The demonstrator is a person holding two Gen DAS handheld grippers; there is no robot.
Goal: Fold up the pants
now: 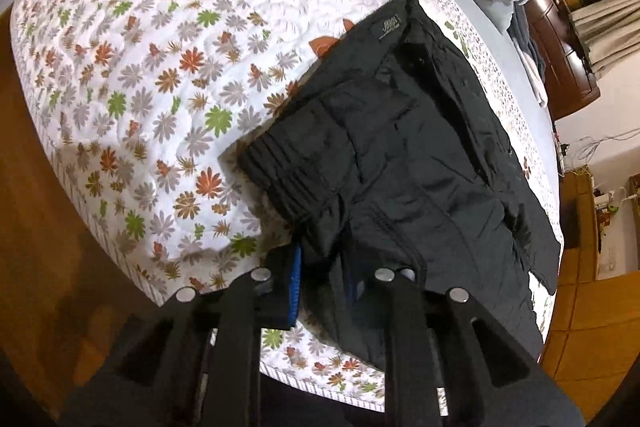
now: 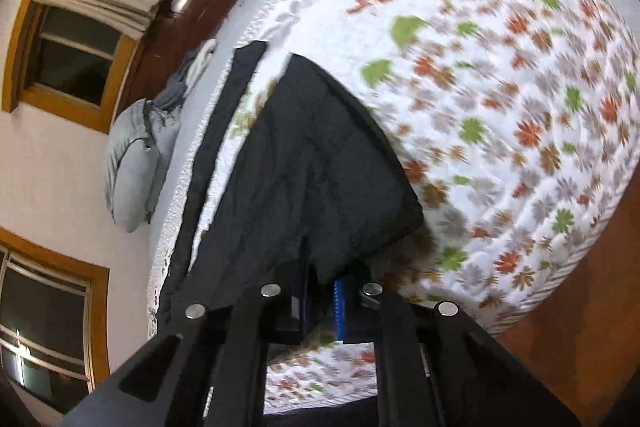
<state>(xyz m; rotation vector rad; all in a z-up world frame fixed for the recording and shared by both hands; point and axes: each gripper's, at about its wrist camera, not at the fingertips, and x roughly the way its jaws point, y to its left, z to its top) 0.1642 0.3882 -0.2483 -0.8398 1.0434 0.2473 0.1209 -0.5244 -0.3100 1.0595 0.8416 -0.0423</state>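
The left tool is held low over the near edge of the bed, angled down across it, and its jaws are closed on a fold of the black pants, with dark fabric pinched between the blue-padded fingers. The right tool is tilted the same way from the opposite end and is likewise clamped on an edge of the pants, which are lifted off the quilt at that point. The pants are spread on the flower-printed quilt near the side of the bed, the elastic waistband turned toward the left tool. A small pale logo is stitched on the far corner of the garment; its lettering is too small to be read. Grey pillows are stacked at the head of the bed, and the right view is blurred
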